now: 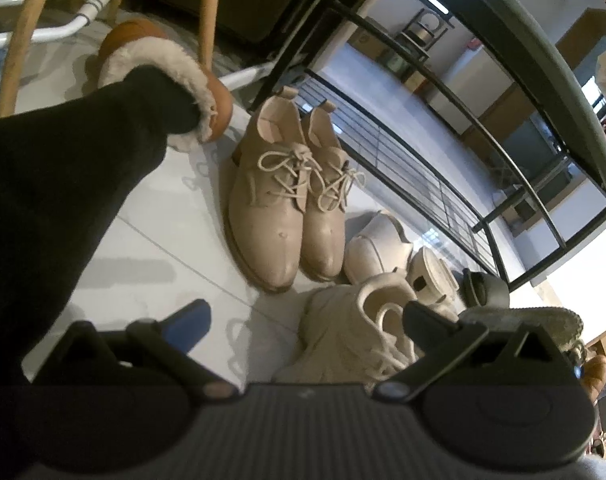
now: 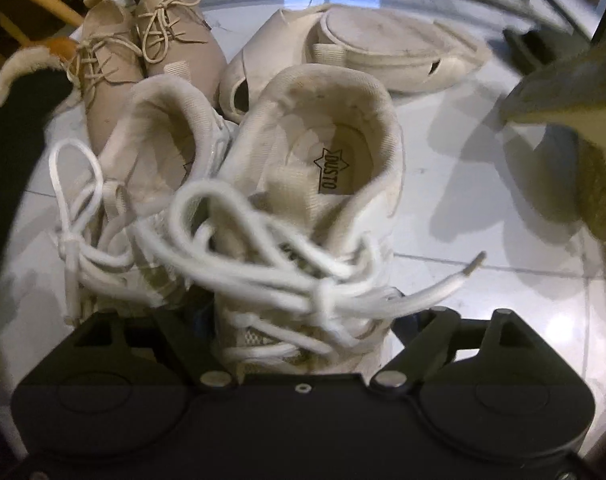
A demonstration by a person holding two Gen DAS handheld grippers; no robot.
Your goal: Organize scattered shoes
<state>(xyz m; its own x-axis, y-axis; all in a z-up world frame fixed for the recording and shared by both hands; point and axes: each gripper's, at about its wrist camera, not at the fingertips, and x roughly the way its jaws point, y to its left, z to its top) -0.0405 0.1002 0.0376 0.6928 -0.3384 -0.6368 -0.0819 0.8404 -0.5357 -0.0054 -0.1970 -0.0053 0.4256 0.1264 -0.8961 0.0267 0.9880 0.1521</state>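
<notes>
Two white sneakers (image 2: 263,200) fill the frame's centre on the tile floor (image 2: 483,300), the right gripper (image 2: 303,320) spread astride one; loose laces (image 2: 443,280) could snag its closing fingers.

A home, by the look of it an entry or living area: a glossy tiled floor (image 1: 151,240) with a black metal shoe rack (image 1: 443,168) as its fixture. Beside the rack lie lace-up shoes (image 1: 287,200), sneakers (image 2: 303,200) and clogs (image 2: 383,52); behind them stand wooden chair legs (image 1: 209,16).
</notes>
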